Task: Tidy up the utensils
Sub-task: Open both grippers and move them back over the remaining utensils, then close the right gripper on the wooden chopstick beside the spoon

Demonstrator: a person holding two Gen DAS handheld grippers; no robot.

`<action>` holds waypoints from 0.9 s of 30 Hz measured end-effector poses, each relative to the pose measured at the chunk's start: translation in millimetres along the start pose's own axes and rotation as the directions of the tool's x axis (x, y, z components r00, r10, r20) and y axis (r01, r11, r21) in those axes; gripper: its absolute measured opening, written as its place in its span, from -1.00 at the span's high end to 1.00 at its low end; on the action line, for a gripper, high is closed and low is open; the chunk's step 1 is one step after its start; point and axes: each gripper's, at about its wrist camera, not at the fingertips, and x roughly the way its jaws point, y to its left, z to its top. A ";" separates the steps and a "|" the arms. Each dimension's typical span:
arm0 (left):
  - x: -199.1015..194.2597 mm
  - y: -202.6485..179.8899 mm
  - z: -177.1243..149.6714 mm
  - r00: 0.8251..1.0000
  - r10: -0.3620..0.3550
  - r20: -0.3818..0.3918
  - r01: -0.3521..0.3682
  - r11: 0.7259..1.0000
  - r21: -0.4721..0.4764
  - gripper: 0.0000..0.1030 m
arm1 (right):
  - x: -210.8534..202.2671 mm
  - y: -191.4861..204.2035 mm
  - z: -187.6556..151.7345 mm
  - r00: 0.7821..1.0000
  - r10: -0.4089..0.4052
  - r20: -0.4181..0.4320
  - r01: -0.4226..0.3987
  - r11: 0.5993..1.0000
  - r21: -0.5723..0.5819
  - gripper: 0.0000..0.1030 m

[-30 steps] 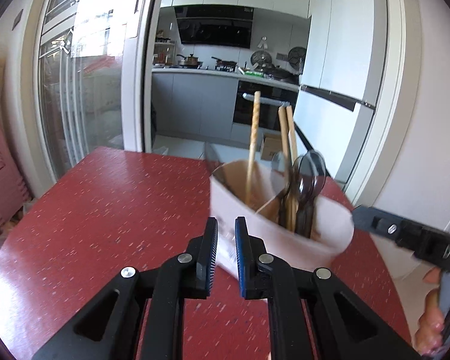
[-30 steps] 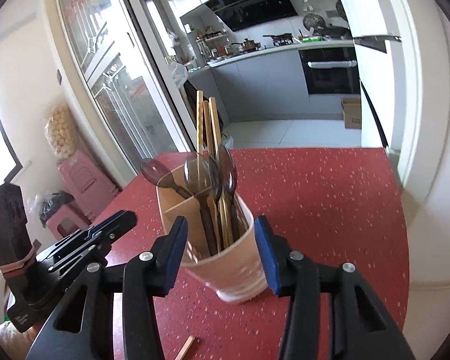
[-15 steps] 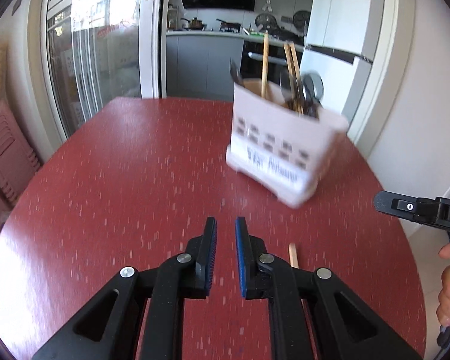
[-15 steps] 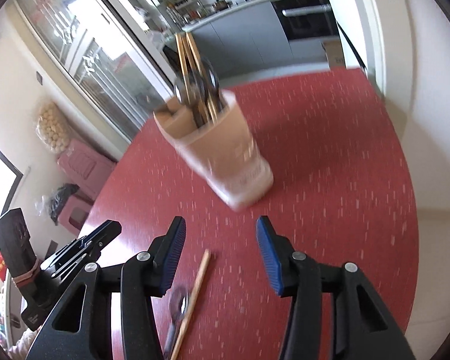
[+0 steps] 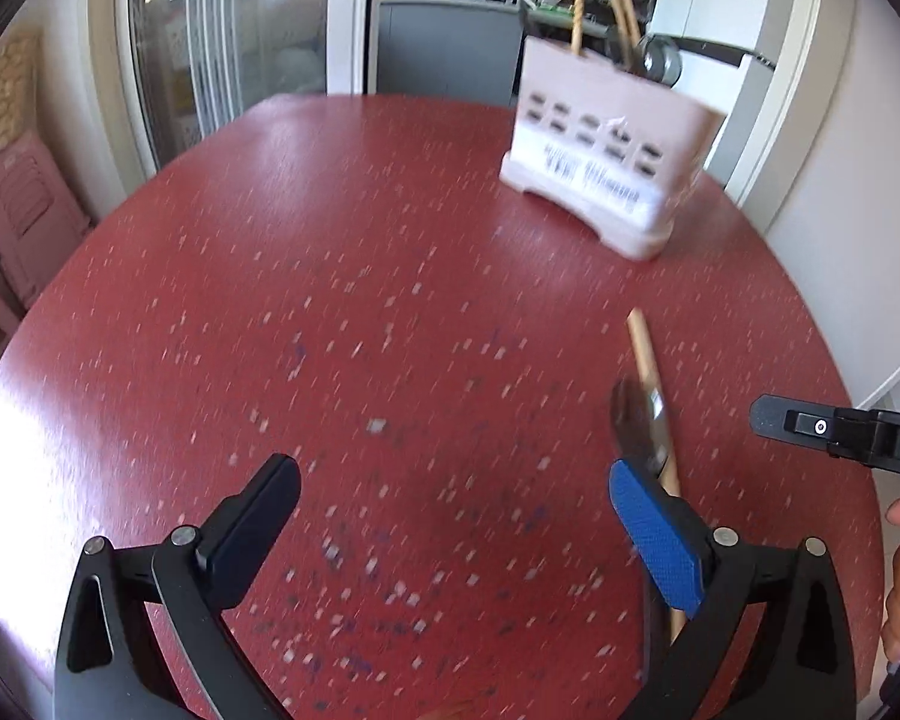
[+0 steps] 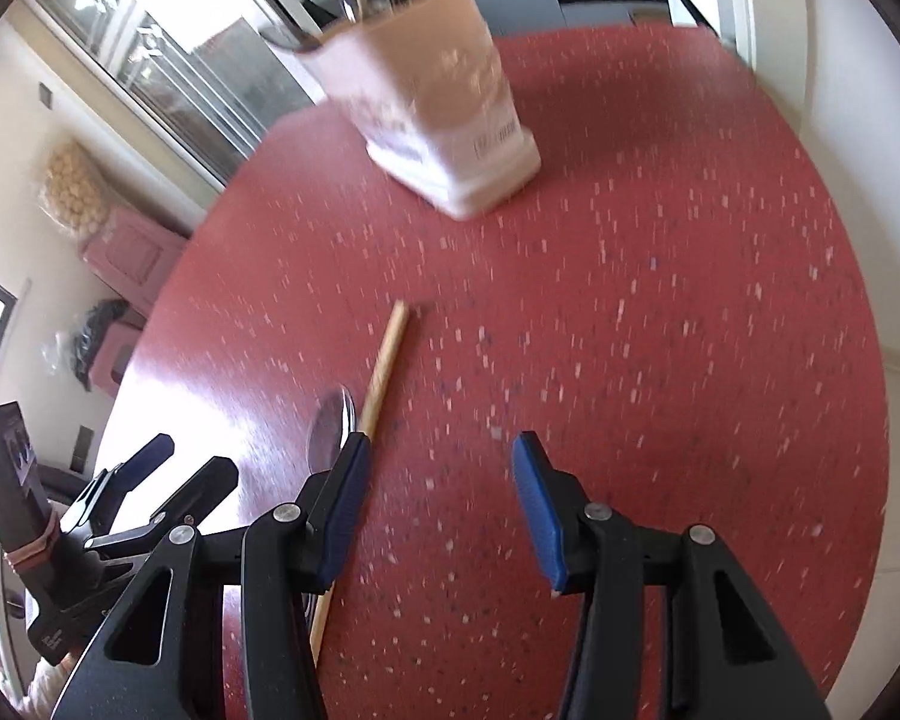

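red table (image 5: 342, 276): chopstick (image 6: 384, 369) lies w/ long axis toward holder (image 5: 606, 150), spoon (image 6: 330, 429) beside; both grippers' jaws wide, empty.

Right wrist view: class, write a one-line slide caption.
Open right claw hovers over red table; chopstick and spoon lie loose before the utensil holder.

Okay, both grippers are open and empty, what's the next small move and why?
Probably lower the left hand-held gripper onto the chopstick and spoon lying loose on the red table; its right finger already overlaps them, while the utensil holder stands farther off.
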 end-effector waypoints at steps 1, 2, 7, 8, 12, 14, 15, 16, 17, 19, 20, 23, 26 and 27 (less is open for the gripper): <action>0.0 1.3 -0.7 1.000 0.004 -0.006 -0.004 1.000 0.000 -1.00 | 2.9 3.6 -1.5 1.000 -0.009 -0.016 0.009 1.000 -0.006 -0.03; -0.9 4.0 -2.4 1.000 0.009 -0.013 -0.009 1.000 -0.003 -1.00 | 4.9 6.4 -2.4 1.000 -0.019 -0.025 0.019 1.000 -0.014 -0.03; -3.3 15.0 -9.3 0.999 0.045 -0.027 -0.046 0.999 -0.015 -1.00 | 17.7 30.8 -8.2 0.994 -0.085 -0.072 0.079 0.994 -0.080 -0.02; -3.2 17.0 -11.1 0.998 0.055 -0.030 -0.056 0.998 -0.015 -1.00 | 19.4 34.4 -8.9 0.993 -0.095 -0.076 0.088 0.992 -0.086 -0.02; -4.5 22.9 -15.2 0.997 0.069 -0.034 -0.070 0.997 -0.012 -1.00 | 28.9 49.3 -8.6 0.985 -0.153 -0.085 0.143 0.983 -0.118 0.13; -6.4 27.0 -17.2 0.997 0.064 -0.034 -0.065 0.998 -0.011 -1.00 | 31.7 55.4 -7.6 0.978 -0.190 -0.084 0.178 0.975 -0.132 0.21; -7.2 27.9 -18.0 0.997 0.063 -0.034 -0.063 0.998 -0.011 -1.00 | 32.7 57.4 -4.6 0.975 -0.205 -0.084 0.192 0.972 -0.137 0.26; -8.0 29.3 -18.7 0.998 0.058 -0.034 -0.059 0.998 -0.011 -1.00 | 33.1 59.9 -3.3 0.972 -0.220 -0.085 0.206 0.968 -0.143 0.28; -8.8 30.0 -19.1 0.998 0.055 -0.033 -0.055 0.998 -0.012 -1.00 | 36.6 65.7 -3.2 0.970 -0.227 -0.087 0.213 0.966 -0.147 0.29; -9.0 31.4 -20.1 0.998 0.047 -0.034 -0.047 0.999 -0.011 -1.00 | 39.2 70.4 -3.1 0.968 -0.232 -0.097 0.216 0.965 -0.152 0.35; -8.9 32.0 -20.4 0.999 0.033 -0.038 -0.034 0.999 -0.011 -1.00 | 41.4 74.3 -3.3 0.967 -0.235 -0.100 0.218 0.964 -0.155 0.39; -10.7 32.3 -22.4 0.999 0.003 -0.045 -0.004 1.000 -0.012 -1.00 | 47.6 87.6 -0.3 0.961 -0.254 -0.109 0.232 0.956 -0.179 0.45; -12.0 29.3 -22.3 0.999 0.010 -0.036 -0.011 1.000 -0.006 -1.00 | 55.4 96.7 1.2 0.958 -0.252 -0.136 0.224 0.956 -0.191 0.45; -12.8 29.4 -22.6 0.999 0.010 -0.035 -0.010 1.000 -0.008 -1.00 | 58.1 98.7 1.9 0.956 -0.262 -0.135 0.233 0.952 -0.198 0.45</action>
